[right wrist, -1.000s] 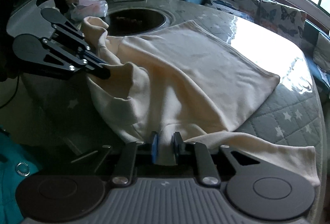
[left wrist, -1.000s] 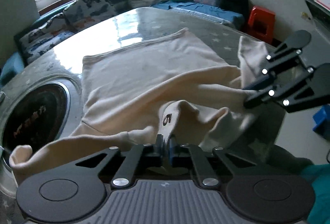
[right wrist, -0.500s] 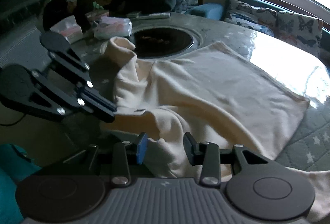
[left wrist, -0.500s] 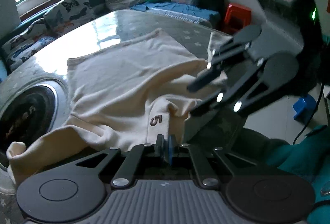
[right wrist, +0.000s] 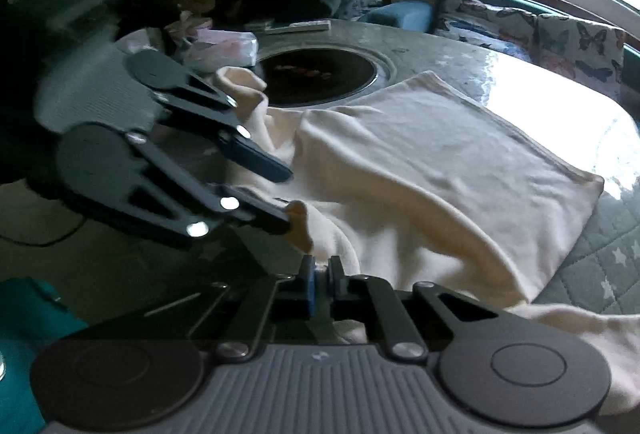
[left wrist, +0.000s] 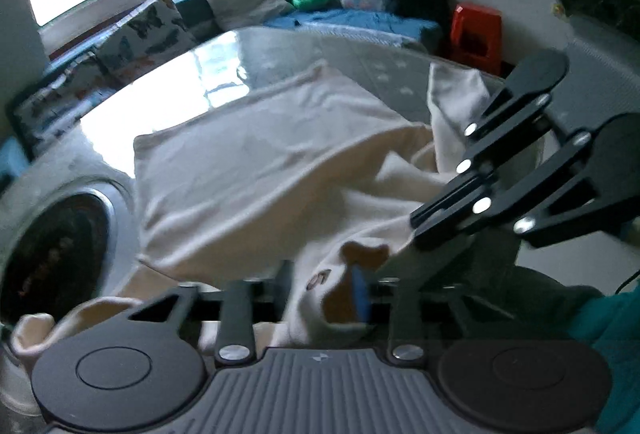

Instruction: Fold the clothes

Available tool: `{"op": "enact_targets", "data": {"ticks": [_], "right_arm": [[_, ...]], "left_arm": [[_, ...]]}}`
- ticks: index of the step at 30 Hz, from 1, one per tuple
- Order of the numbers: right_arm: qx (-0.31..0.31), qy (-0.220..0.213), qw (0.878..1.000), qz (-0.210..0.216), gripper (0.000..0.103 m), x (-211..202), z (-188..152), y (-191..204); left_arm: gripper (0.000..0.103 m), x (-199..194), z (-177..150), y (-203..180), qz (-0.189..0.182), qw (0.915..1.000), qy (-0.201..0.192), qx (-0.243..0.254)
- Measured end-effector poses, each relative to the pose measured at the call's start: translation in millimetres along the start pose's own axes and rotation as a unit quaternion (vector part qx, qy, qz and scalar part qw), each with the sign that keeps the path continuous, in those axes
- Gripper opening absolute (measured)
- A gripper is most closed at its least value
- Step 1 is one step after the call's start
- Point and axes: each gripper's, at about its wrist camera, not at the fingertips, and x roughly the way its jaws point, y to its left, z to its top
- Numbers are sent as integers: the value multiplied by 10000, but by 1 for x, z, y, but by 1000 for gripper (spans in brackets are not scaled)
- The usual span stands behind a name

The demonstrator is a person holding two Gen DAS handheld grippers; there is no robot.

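Note:
A cream sweatshirt (left wrist: pixel 256 170) lies spread on the round quilted table (left wrist: pixel 280 46), its near edge bunched and lifted; it also shows in the right wrist view (right wrist: pixel 432 154). My left gripper (left wrist: pixel 322 290) is open, with the collar part bearing a "5" mark between its spread fingers. In the right wrist view the left gripper (right wrist: pixel 286 198) stands open over the collar. My right gripper (right wrist: pixel 319 286) is shut on a fold of the sweatshirt's near edge. In the left wrist view the right gripper (left wrist: pixel 416 230) is closed on cloth at the right.
A round black cooktop (right wrist: pixel 316 76) is set in the table beyond the sweatshirt. Tissue packs (right wrist: pixel 222 48) and people sit at the far side. A red stool (left wrist: pixel 476 30), cushions (left wrist: pixel 144 34) and a bench stand by the window. Teal cloth (left wrist: pixel 608 330) hangs near right.
My left gripper has opened and let go of the collar. My right gripper, open half a second ago, has shut on the near edge of the sweatshirt.

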Motion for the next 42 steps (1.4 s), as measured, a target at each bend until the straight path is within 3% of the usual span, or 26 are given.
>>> {"op": "enact_targets", "data": {"ticks": [7,10,13,18,23,27,31,33,37,42], "right_arm": [[-107,391,9981,464,10,-18,-14,3],[110,287,9983,486,15,-31,-12,-8],[349,16,9992,191,16,-49,-6,-25],[913,-219,9927,-761,16,-63,-5,-66],[1822,-272,9692,-1637,20,-69,-22,-120],[2477,-277,9485,-1957,20,-69,-43,-157],[3041,-312,9259,-2222,33,-63,-56,-190],[3271,-324,9166,-2275,35,-58,-59,-202],[3421,-272,9080,-2402,44,-47,-60,-212],[3076,-140,9075,-2856,42,-33,-54,-208]], "left_arm": [[4,3,-10,-5,-350,9987,190,312],[5,-1,-14,-8,-496,9970,249,533],[9,-6,-7,-2,-592,9973,135,414],[10,-6,18,3,-650,9975,-257,86],[10,12,36,-11,-844,9959,-309,28],[11,28,43,-25,-971,9948,-281,155],[12,49,45,-33,-1130,9935,-107,30],[12,59,45,-37,-1220,9925,-17,-29],[12,70,43,-44,-1350,9908,118,-32],[20,70,39,-50,-1441,9895,128,17]]}}
